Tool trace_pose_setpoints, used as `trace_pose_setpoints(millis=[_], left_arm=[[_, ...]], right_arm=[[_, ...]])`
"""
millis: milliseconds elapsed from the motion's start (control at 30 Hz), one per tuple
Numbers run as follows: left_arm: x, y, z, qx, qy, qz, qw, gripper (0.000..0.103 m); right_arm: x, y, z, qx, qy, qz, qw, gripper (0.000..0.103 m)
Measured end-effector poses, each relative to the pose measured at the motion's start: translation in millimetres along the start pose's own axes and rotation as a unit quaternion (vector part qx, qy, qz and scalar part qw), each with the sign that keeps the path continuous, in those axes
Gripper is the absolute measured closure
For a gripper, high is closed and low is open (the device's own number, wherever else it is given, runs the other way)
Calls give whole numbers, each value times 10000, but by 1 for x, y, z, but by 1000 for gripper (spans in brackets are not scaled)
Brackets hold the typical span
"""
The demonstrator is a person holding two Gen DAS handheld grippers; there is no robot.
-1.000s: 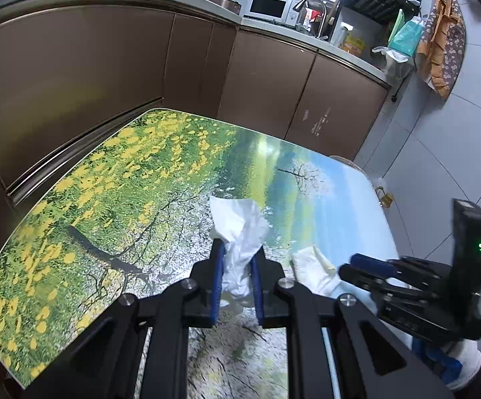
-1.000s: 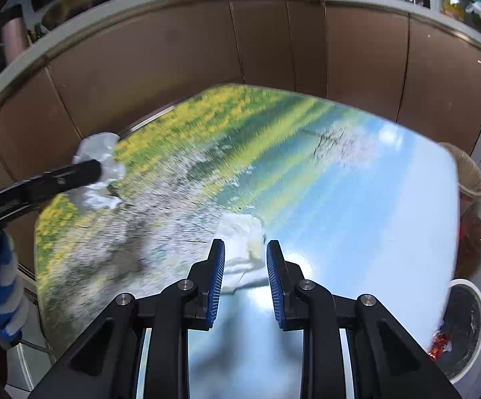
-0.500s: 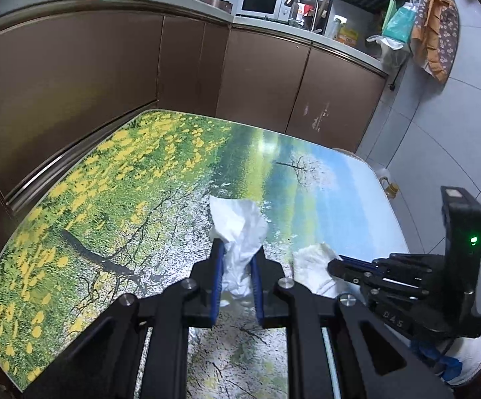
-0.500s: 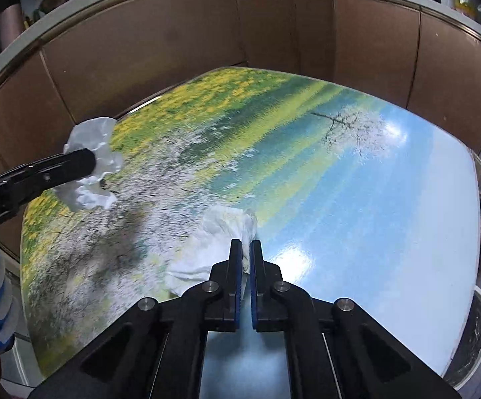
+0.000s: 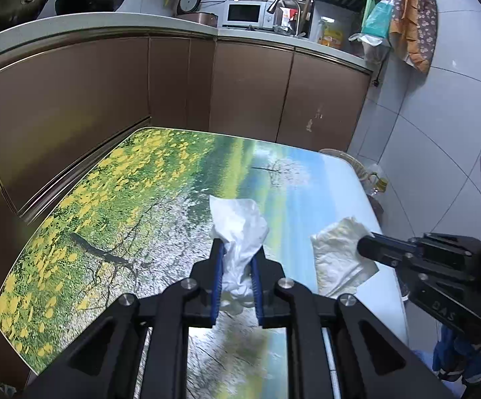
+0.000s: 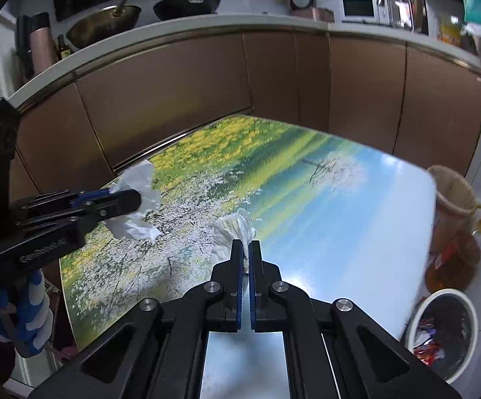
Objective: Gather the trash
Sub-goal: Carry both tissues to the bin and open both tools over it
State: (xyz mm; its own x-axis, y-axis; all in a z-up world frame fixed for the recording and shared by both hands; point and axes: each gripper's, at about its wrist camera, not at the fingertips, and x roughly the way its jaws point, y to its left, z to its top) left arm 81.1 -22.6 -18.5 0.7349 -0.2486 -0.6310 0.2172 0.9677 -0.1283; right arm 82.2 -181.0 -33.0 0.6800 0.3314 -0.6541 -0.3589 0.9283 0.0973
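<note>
My left gripper (image 5: 236, 252) is shut on a crumpled white tissue (image 5: 239, 229) and holds it above the landscape-printed table (image 5: 134, 199). It also shows in the right wrist view (image 6: 137, 201), with its tissue (image 6: 137, 183) raised off the table. My right gripper (image 6: 245, 249) is shut on a second white tissue (image 6: 232, 229), lifted above the table. In the left wrist view that tissue (image 5: 338, 252) hangs from the right gripper (image 5: 363, 249) near the table's right edge.
A white trash bin (image 6: 443, 329) with wrappers inside stands on the floor at the table's right. A wicker basket (image 6: 451, 189) and an oil bottle (image 6: 453, 259) stand beside it. Brown cabinets (image 5: 247, 89) run behind the table.
My right gripper closed on the second tissue and lifted it off the table. Both grippers have risen, the left still holding its tissue.
</note>
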Motion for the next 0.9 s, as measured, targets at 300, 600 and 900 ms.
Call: trace_pose_setpoints(millis=[300, 600, 900], left_arm=[[-22, -23, -5, 143, -4, 67, 9999, 89], [-21, -74, 7, 552, 5, -159, 9983, 89], [19, -181, 26, 1308, 187, -952, 9866, 89]], right_arm=[[-42, 13, -10, -24, -334, 58, 9994, 100], [-93, -23, -18, 343, -796, -346, 9956, 100], [-130, -109, -34, 942, -960, -1816, 9741, 100]])
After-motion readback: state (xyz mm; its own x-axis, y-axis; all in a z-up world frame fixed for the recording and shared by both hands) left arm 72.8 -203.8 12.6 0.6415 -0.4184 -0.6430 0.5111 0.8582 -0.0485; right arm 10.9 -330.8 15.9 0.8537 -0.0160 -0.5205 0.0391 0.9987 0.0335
